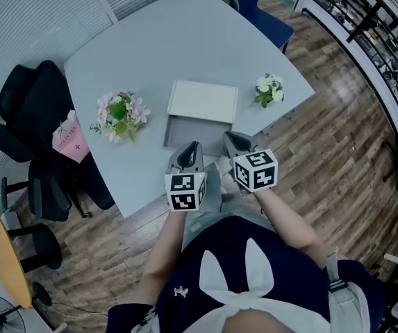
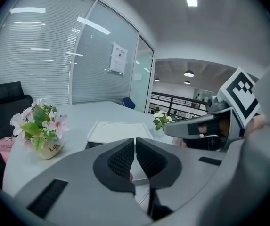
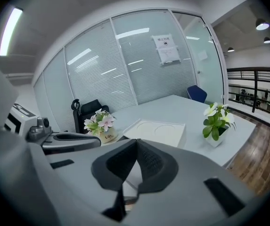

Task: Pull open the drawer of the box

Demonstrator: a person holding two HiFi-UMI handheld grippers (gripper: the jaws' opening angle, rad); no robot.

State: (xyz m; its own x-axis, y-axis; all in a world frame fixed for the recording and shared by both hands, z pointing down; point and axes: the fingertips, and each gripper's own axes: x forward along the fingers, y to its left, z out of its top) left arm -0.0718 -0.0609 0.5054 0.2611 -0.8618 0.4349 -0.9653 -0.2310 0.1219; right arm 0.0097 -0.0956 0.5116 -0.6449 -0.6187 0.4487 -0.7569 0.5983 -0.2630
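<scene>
Office: glass partitions (image 3: 139, 65), swivel chair (image 1: 37, 99).

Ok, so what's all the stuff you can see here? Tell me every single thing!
table: 1, pale grey, middle
box: 1, white, table centre
drawer: 1, grey, out at the box's near side
pink flowers: 1 pot, left of box
white flowers: 1 pot, right of box
black chair: 1, left of table
bag: 1, pink, by black chair
blue chair: 1, beyond table
left gripper: 1, grey, fingers shut, before drawer
right gripper: 1, grey, fingers shut, before drawer
</scene>
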